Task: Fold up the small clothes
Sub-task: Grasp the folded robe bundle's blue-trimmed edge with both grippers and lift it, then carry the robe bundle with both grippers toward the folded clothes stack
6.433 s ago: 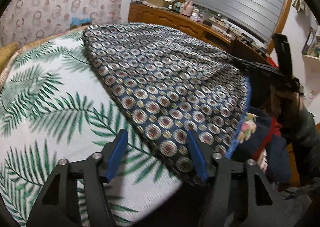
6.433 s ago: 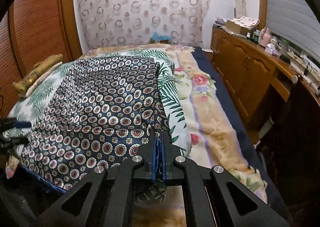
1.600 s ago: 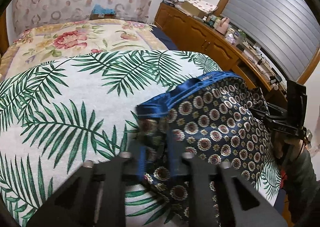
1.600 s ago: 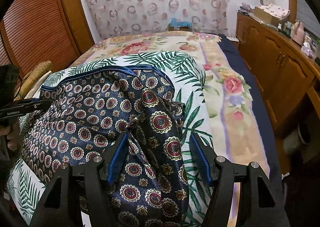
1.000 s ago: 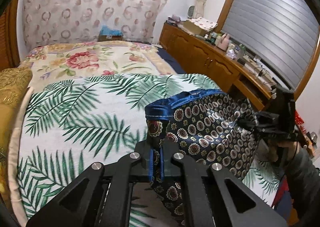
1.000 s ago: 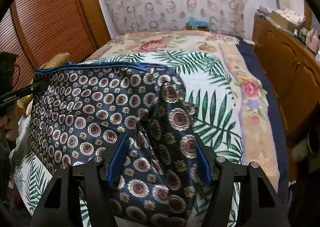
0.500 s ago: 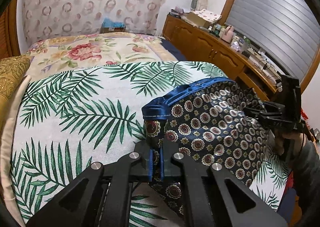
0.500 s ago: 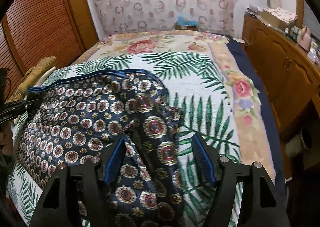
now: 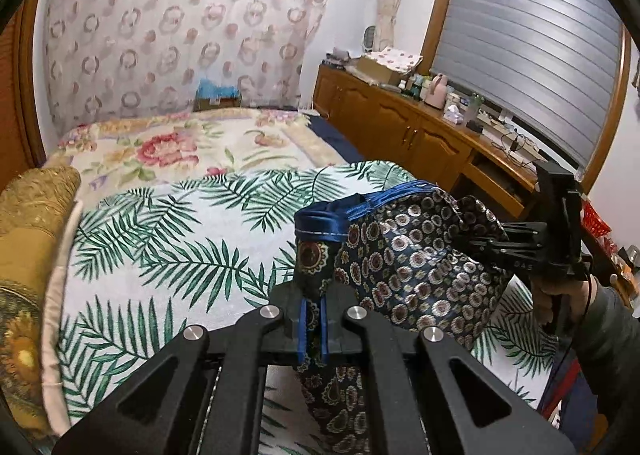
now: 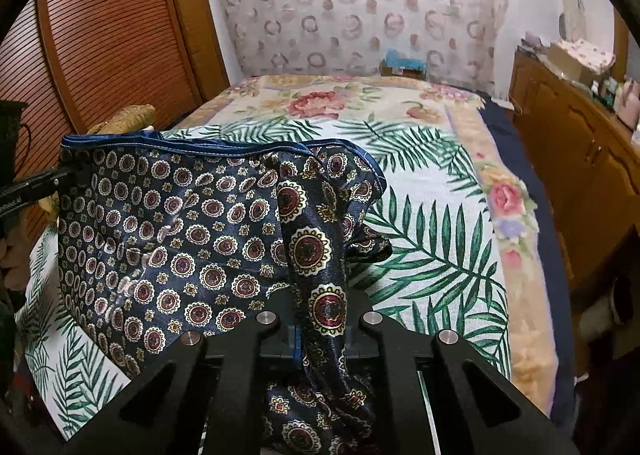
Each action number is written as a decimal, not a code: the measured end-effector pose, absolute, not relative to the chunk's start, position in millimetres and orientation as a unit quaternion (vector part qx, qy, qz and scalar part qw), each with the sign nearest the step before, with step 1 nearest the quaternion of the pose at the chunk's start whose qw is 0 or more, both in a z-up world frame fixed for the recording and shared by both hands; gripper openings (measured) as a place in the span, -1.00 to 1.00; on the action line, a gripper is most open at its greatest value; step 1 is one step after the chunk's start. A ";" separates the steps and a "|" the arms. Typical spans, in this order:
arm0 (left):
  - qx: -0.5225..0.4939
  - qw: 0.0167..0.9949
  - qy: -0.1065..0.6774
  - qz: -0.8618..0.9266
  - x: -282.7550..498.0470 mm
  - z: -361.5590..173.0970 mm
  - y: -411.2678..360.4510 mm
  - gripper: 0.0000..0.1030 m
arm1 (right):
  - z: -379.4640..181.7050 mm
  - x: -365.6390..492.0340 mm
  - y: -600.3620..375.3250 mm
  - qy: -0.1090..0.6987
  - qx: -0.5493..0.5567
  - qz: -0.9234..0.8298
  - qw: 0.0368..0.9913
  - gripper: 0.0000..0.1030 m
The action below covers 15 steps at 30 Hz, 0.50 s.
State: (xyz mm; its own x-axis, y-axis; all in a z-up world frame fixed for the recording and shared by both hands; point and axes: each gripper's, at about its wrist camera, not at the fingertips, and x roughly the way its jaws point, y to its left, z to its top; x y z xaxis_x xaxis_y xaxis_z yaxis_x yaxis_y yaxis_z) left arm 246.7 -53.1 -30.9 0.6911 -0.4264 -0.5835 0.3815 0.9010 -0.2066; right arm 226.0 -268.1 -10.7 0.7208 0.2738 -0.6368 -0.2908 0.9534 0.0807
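A dark blue silky cloth with round medallion print and a blue hem (image 9: 416, 255) (image 10: 188, 231) hangs folded in the air above the palm-leaf sheet (image 9: 168, 239) on the bed. My left gripper (image 9: 313, 329) is shut on one bunched corner of it. My right gripper (image 10: 320, 335) is closing its jaws on the other bunched end, and the fabric is pinched between the pads. In the left wrist view the right gripper (image 9: 500, 245) shows at the cloth's far side, held by a hand (image 9: 560, 295). The left gripper (image 10: 36, 185) shows at the left edge of the right wrist view.
The bed carries a floral blanket (image 10: 332, 103) beyond the palm-leaf sheet. A gold cushion (image 9: 28, 239) lies at the bed's left side. A wooden cabinet (image 9: 416, 135) with small items runs along the right. A louvred wooden door (image 10: 100, 39) stands left.
The right gripper's jaws have come together on the cloth they straddled. Both grippers have lifted the cloth off the sheet, so it now hangs stretched between them.
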 end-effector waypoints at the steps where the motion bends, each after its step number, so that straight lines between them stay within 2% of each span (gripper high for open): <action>1: -0.034 0.920 0.323 -0.220 244.9 -28.7 -52.6 -0.90 | -8.7 223.7 -266.7 0.337 -0.014 0.153 0.929 -0.78; 15: -0.037 0.943 0.273 -0.186 202.4 4.9 -10.1 -0.90 | 15.8 203.5 -227.5 0.271 -0.055 0.180 0.944 -0.80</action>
